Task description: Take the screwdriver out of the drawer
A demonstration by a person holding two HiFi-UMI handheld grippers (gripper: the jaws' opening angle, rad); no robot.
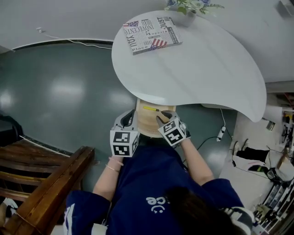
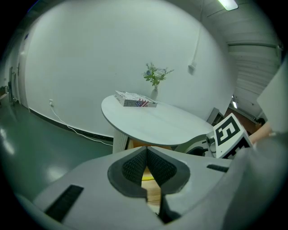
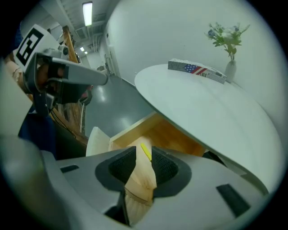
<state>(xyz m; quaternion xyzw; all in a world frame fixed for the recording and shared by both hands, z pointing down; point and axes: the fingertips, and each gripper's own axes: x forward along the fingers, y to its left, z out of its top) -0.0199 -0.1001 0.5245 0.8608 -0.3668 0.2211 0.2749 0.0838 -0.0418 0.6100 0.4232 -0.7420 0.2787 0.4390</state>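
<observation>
A yellow-handled screwdriver (image 1: 150,109) lies in the open wooden drawer (image 1: 146,126) under the white round table (image 1: 206,69). My right gripper (image 1: 161,118) hangs over the drawer's right side, pointing steeply down. Its jaws stand open, and in the right gripper view the screwdriver (image 3: 145,152) shows in the gap of the right gripper (image 3: 143,156), untouched, above the drawer floor (image 3: 139,179). My left gripper (image 1: 129,120) sits at the drawer's left front corner. In the left gripper view the left gripper (image 2: 146,149) is shut, its pads meeting at the tips with nothing between them.
A book (image 1: 151,34) and a vase of flowers (image 1: 186,11) rest on the table's far side. A wooden bench (image 1: 41,183) stands at the lower left. A cable and plug strip (image 1: 221,133) lie on the floor to the right. The person's body is close behind the drawer.
</observation>
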